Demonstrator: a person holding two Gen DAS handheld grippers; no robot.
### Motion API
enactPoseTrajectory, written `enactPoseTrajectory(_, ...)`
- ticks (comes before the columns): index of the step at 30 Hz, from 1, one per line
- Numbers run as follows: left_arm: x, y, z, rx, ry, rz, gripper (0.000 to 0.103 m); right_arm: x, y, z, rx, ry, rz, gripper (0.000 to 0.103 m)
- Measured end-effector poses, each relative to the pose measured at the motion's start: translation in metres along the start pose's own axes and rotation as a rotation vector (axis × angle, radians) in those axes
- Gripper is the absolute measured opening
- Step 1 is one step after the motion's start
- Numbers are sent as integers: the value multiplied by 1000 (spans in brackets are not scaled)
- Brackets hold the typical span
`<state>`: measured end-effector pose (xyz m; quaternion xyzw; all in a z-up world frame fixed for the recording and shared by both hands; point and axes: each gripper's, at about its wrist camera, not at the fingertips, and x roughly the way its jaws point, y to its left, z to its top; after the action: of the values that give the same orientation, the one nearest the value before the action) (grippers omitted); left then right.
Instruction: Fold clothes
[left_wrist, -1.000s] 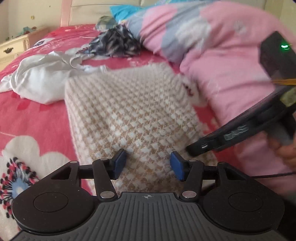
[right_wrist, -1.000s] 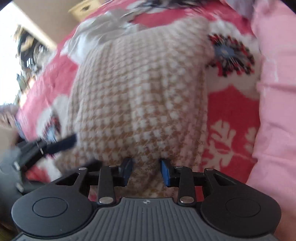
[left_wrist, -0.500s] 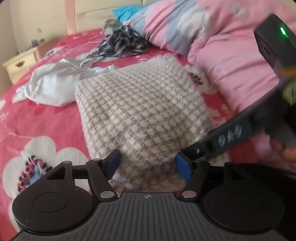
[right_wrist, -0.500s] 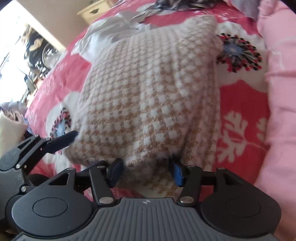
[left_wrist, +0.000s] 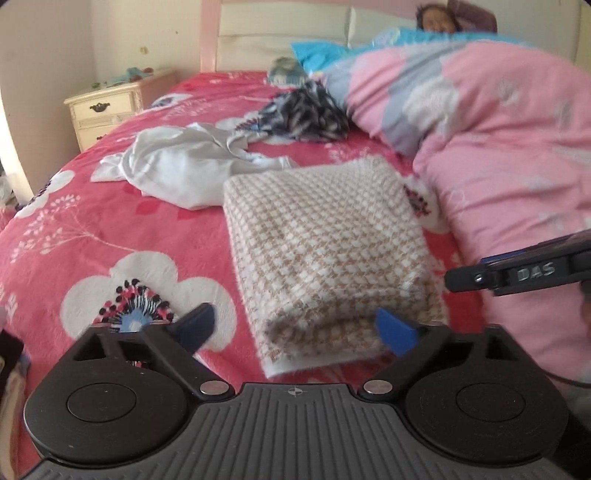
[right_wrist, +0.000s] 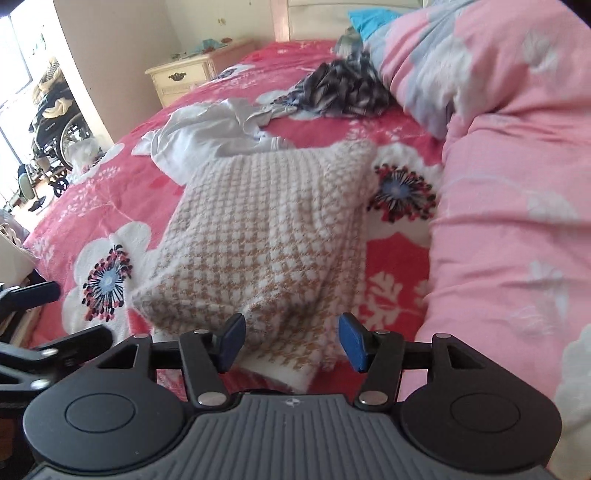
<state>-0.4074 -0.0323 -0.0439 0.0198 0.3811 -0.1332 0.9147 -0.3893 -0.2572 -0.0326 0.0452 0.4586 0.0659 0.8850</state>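
Note:
A beige-and-white houndstooth knit sweater (left_wrist: 321, 236) (right_wrist: 266, 229) lies folded in a thick rectangle on the red floral bedspread (left_wrist: 110, 229). My left gripper (left_wrist: 295, 326) hovers above its near edge, jaws opening wide, and the blue pads touch nothing. My right gripper (right_wrist: 291, 339) is open over the sweater's near right corner, and its pads stand clear of the fabric. In the left wrist view one finger (left_wrist: 517, 273) of the right gripper reaches in from the right. In the right wrist view the left gripper's fingers (right_wrist: 33, 291) show at the left edge.
A crumpled white garment (left_wrist: 177, 166) (right_wrist: 207, 129) lies behind the sweater, with a dark striped garment (left_wrist: 306, 114) (right_wrist: 347, 88) farther back. A pink quilt (left_wrist: 498, 129) (right_wrist: 517, 184) bulks along the right. A person lies at the headboard (left_wrist: 439, 18). A cream nightstand (left_wrist: 103, 110) and a wheelchair (right_wrist: 55, 122) stand to the left.
Both grippers have opened wider, risen and drawn back from the sweater's near edge. The sweater has stayed folded on the bed, and more of the room shows.

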Motion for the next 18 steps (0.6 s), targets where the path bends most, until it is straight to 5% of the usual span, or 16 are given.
enactPoseTrajectory(9, -26, 14, 4, -143, 34, -2, 103, -20, 5, 0, -5, -53, -4, 69)
enactPoseTrajectory(18, -39, 40, 1, -290, -25, -18, 103, -23, 15, 8, 26, -42, 32, 74)
